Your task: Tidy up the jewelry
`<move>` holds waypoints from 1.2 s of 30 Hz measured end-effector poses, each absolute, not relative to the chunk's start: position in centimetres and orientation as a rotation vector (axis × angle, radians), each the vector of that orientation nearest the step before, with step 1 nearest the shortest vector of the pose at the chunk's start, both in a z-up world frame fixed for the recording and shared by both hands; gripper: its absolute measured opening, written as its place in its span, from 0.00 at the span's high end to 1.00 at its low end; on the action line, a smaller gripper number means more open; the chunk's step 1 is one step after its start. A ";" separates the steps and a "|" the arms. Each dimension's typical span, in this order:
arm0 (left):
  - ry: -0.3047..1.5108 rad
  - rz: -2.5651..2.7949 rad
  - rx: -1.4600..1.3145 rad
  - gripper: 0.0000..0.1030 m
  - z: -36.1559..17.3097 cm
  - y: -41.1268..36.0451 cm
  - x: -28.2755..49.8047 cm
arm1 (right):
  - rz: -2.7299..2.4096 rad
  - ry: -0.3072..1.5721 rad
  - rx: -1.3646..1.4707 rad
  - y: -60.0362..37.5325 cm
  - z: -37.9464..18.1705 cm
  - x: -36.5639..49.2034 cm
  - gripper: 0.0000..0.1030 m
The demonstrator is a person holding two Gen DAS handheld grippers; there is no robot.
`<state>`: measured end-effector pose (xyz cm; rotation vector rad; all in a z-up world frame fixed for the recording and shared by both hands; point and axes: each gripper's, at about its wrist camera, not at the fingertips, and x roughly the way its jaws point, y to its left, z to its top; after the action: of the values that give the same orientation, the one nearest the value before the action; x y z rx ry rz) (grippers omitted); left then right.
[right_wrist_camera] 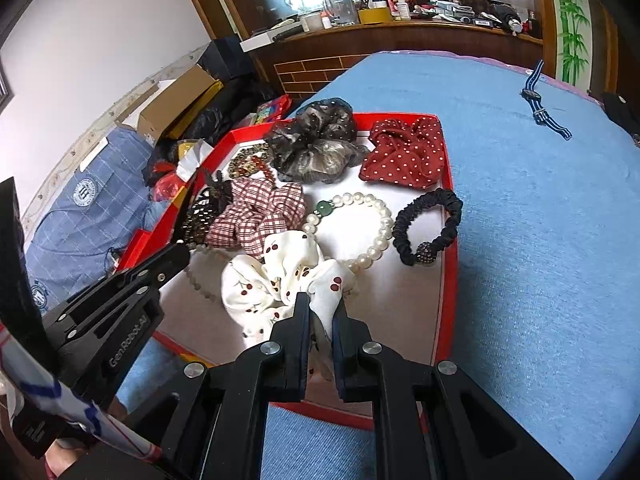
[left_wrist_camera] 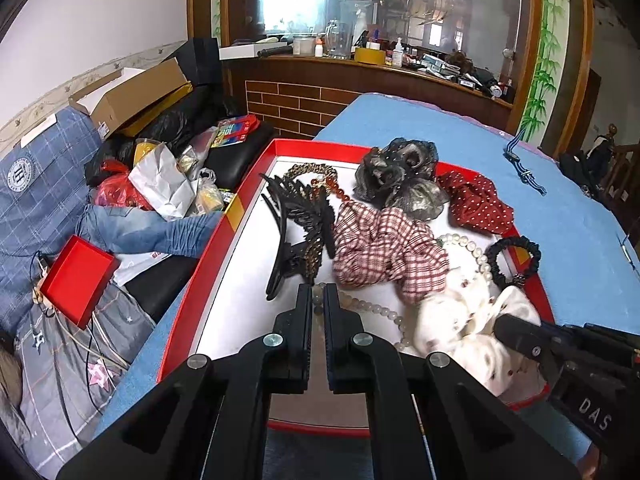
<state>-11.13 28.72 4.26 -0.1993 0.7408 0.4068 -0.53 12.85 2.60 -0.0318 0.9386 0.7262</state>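
White cherry-print scrunchie (right_wrist_camera: 280, 280) lies at lower centre of the red tray (right_wrist_camera: 448, 240), right claw (right_wrist_camera: 320, 312) clamped on its edge. Left claw (left_wrist_camera: 318, 300) is clamped on a grey bead strand (left_wrist_camera: 372, 308) at frame centre. Approx 8 other pcs sit heaped, unsorted; striped watch (right_wrist_camera: 540, 104) is outside, upper right. Judged: sorting barely begun.

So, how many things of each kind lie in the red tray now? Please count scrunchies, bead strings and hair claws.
Scrunchies: 5 (grey, red dotted, plaid, cherry, thin black)
Bead strings: 3 (pearl, amber, grey beads)
Hair claws: 2, black and leopard
Total: 10, all in the tray
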 end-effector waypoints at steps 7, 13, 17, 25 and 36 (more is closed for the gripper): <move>0.757 0.417 -0.208 0.95 3.7 29.1 -10.9 | 0.691 0.956 -0.014 12.1 2.1 0.3 0.87; 0.765 0.419 -0.211 0.95 3.5 29.2 -10.8 | 0.699 0.956 0.000 11.8 2.2 0.2 0.84; 0.767 0.424 -0.205 0.95 3.5 29.0 -10.7 | 0.705 0.955 0.009 11.6 2.3 0.2 0.80; 0.742 0.437 -0.187 0.74 3.9 28.6 -11.0 | 0.708 0.965 -0.004 11.3 2.0 0.2 0.68; 0.704 0.445 -0.168 0.62 5.1 27.9 -11.5 | 0.701 0.974 -0.029 10.8 1.8 -0.2 0.61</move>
<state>-11.53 27.88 5.09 -0.1685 0.7039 0.4452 -0.21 10.84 1.75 -0.0291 0.9741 0.7012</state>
